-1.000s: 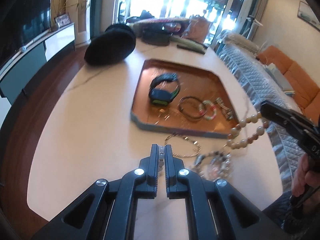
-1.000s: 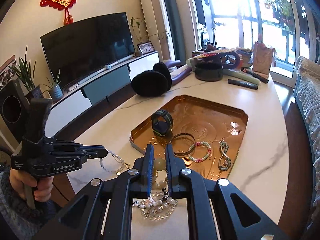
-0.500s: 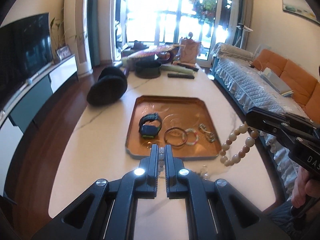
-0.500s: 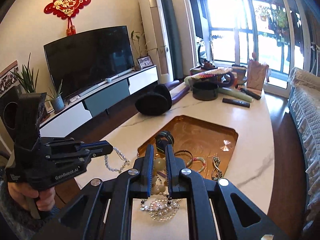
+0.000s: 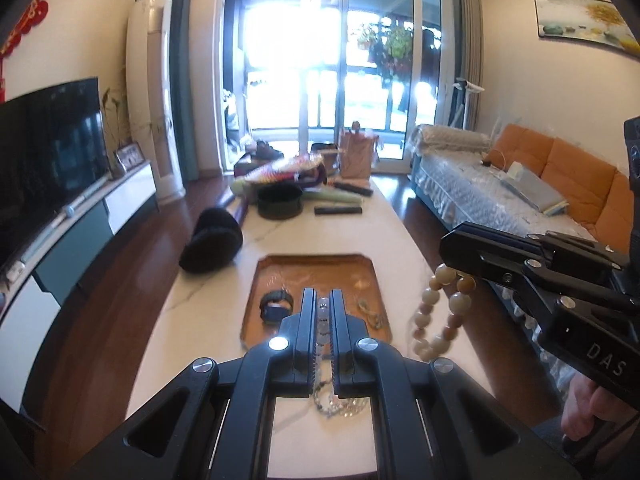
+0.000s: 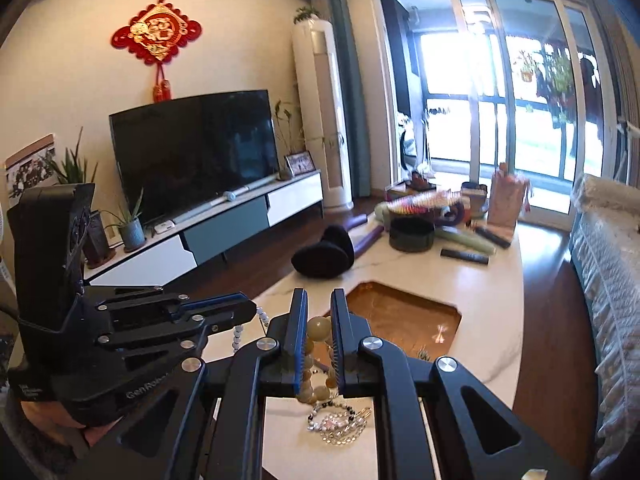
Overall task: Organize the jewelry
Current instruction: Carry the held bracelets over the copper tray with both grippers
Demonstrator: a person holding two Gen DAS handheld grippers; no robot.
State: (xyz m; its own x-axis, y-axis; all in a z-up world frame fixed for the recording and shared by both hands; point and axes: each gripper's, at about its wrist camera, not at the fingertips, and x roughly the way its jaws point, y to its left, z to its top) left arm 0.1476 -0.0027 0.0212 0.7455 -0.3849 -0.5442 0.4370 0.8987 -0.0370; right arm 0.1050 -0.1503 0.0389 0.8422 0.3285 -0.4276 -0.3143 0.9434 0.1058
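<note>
While aloft over the tray [image 5: 248, 312]: left hand-held gripper [image 5: 323, 300] pinching a white bead strand [image 5: 322, 320], right hand-held gripper [image 6: 319, 312] a cream bead bracelet [image 6: 318, 326].

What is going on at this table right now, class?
A person is sorting jewelry with two tools. The right hand-held gripper holds a bracelet of large cream beads in the air, and the left hand-held gripper pinches a strand of small pale beads. Both are raised above the white table. A copper tray already holds a watch, and a few pieces remain on the table.
</note>
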